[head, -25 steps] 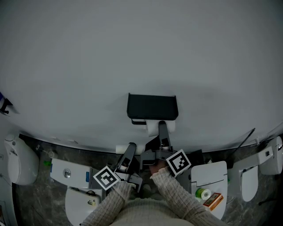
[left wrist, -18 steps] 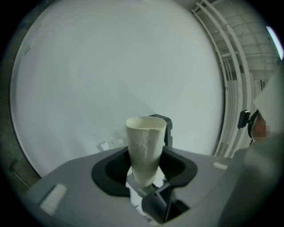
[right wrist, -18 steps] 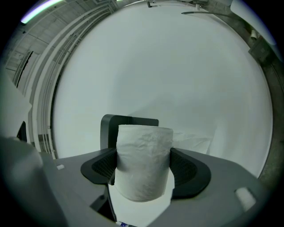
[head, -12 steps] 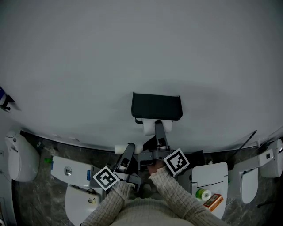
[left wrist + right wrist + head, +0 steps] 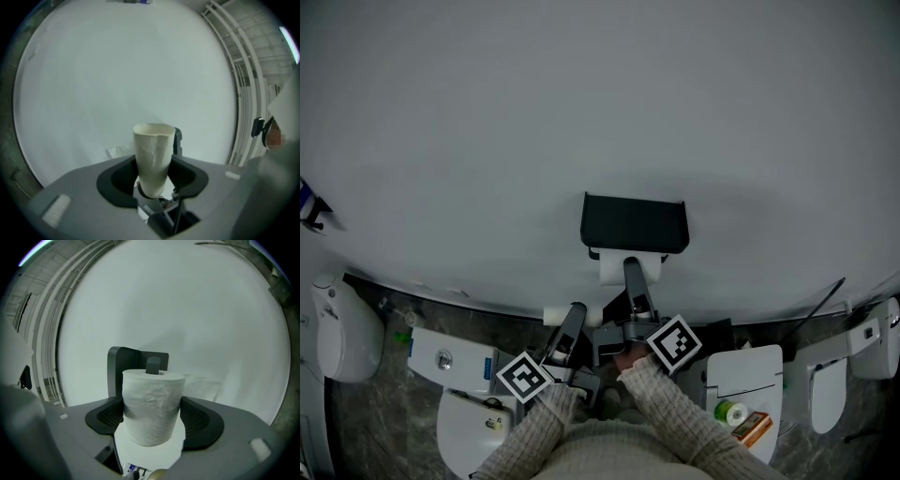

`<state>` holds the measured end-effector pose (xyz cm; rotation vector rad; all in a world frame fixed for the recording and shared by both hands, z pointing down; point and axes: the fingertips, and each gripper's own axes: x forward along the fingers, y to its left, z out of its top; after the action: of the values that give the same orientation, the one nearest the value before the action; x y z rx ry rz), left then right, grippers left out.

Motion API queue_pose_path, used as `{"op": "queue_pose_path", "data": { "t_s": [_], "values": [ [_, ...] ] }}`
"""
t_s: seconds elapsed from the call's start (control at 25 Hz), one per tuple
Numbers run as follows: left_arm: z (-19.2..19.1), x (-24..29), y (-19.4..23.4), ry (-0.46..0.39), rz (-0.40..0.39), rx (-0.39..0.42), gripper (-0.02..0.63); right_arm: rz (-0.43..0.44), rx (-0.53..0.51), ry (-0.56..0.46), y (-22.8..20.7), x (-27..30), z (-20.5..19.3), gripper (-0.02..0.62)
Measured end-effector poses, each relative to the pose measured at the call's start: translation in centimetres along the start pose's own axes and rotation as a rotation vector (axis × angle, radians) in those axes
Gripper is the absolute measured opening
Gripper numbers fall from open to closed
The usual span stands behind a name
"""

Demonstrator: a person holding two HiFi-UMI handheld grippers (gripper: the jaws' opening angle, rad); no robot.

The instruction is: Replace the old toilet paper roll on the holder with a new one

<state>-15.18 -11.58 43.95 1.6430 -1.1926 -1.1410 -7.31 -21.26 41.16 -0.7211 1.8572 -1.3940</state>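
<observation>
The black holder (image 5: 635,225) hangs on the grey wall. A full white toilet paper roll (image 5: 152,404) stands between the jaws of my right gripper (image 5: 152,420), which is shut on it. In the right gripper view the holder's back plate (image 5: 123,361) rises behind the roll and its arm tip (image 5: 153,365) shows at the roll's top. The head view shows this roll (image 5: 612,272) just under the holder. My left gripper (image 5: 153,176) is shut on a bare cream cardboard tube (image 5: 151,150), low and left of the holder (image 5: 558,316).
Dark stone floor meets the wall below the holder. White toilets (image 5: 342,337) stand at far left and far right (image 5: 862,347), with tank lids (image 5: 450,361) lying between. A green tape roll (image 5: 733,411) and an orange box (image 5: 753,427) rest on the right lid.
The right gripper with the white roll has shifted a little leftward under the holder. The left gripper and its tube have stayed where they were.
</observation>
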Motion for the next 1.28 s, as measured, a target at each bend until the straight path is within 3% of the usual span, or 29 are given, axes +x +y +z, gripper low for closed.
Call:
{"op": "queue_pose_path", "data": {
  "t_s": [0.44,0.64,0.84,0.92,0.96,1.08,1.28],
  "values": [
    [-1.0,0.6,-0.5,0.037,-0.014,0.021,0.176,-0.011,-0.120,0.144,-0.2,-2.9,-0.7,0.342],
    [-1.7,1.2,-0.5,0.065,-0.020,0.030,0.176,-0.053,-0.253,0.196,-0.6,-4.8,-0.1,0.259],
    [-2.6,1.6,-1.1,0.094,-0.043,0.052,0.176,-0.045,-0.508,0.238,0.3,-6.0,0.2,0.186],
    [-2.9,1.7,-1.3,0.104,-0.047,0.068,0.176,-0.052,-0.592,0.259,0.8,-6.4,0.2,0.072],
    [-2.9,1.8,-1.5,0.111,-0.052,0.084,0.176,-0.051,-0.630,0.266,1.1,-6.5,0.2,0.045],
    [-3.1,1.9,-1.9,0.138,-0.062,0.150,0.176,-0.045,-0.720,0.277,1.8,-6.8,0.3,-0.001],
    [-4.0,2.0,-2.3,0.180,-0.062,0.197,0.176,-0.045,-0.748,0.269,2.1,-7.1,0.7,-0.003]
  ]
}}
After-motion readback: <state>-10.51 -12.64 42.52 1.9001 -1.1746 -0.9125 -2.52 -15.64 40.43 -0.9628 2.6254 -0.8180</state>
